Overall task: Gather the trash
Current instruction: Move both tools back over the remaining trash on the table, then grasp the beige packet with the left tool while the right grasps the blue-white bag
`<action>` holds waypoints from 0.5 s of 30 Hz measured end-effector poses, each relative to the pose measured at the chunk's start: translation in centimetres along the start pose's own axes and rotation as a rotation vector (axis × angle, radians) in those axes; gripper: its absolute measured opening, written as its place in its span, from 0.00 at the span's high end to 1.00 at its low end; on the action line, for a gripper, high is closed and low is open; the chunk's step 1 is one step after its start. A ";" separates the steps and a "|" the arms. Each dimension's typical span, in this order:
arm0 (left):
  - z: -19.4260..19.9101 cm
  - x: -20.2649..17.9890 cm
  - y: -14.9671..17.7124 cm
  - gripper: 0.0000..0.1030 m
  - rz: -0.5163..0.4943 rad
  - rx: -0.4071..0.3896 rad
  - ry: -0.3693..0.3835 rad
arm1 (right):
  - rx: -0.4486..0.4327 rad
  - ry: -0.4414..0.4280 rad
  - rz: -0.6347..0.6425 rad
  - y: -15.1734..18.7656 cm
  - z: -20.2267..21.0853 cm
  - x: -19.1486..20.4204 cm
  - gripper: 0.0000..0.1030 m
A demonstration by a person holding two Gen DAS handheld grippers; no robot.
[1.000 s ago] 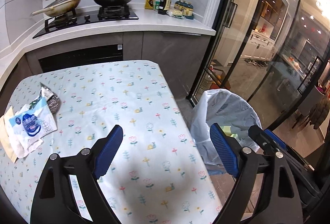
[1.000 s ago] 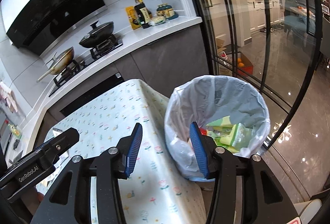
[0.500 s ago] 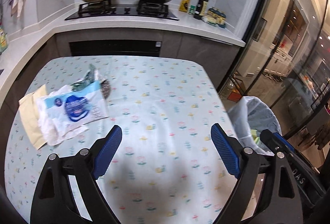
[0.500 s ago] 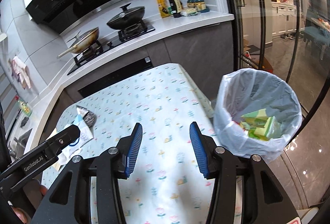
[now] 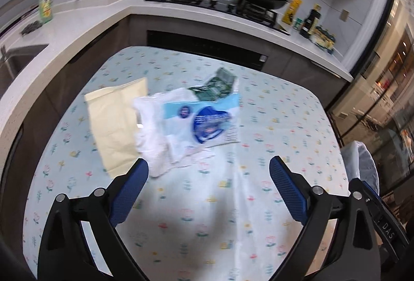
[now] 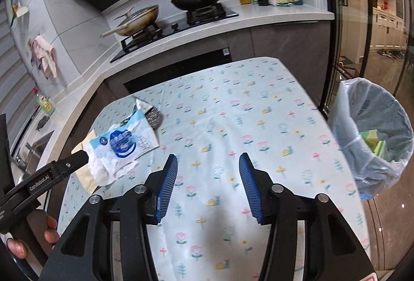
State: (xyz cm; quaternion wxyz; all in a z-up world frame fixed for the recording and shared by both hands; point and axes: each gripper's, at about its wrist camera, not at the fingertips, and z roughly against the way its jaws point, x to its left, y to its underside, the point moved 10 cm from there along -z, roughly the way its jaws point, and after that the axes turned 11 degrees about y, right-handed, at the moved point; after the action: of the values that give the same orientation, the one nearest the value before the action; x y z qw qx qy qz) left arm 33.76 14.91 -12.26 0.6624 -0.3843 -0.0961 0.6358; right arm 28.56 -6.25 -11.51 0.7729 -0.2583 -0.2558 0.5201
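Trash pile (image 5: 186, 126): crumpled white-and-blue wrapper over tan paper, around 11 o'clock on the table (image 5: 271, 131). Left gripper (image 5: 208, 190) and right gripper (image 6: 208, 188) both spread, empty. Only right view shows the bin's (image 6: 372, 131) green scraps.

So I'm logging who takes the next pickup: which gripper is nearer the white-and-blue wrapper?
Left. The left gripper hangs open right in front of the white-and-blue wrapper, one finger beside its edge. The right gripper is open farther off, over bare tablecloth.
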 end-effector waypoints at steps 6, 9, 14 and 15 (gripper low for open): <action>0.5 6.6 -0.4 0.12 0.079 0.000 -0.054 | 0.020 -0.022 0.042 0.4 -1.4 3.7 0.44; 0.4 9.5 -0.8 0.12 0.122 0.001 -0.066 | 0.034 -0.031 0.056 0.5 -2.4 5.4 0.43; -0.4 13.3 -1.1 0.12 0.162 0.017 -0.085 | 0.061 -0.060 0.057 0.7 -4.0 8.0 0.39; -0.7 13.8 -1.2 0.12 0.171 0.021 -0.081 | 0.067 -0.066 0.057 0.8 -4.3 8.6 0.39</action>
State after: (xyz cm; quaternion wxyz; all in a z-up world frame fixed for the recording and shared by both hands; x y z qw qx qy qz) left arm 37.46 27.43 -17.00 0.6053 -0.3579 -0.0831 0.7061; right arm 33.74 1.45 -14.10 0.7570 -0.2223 -0.2562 0.5585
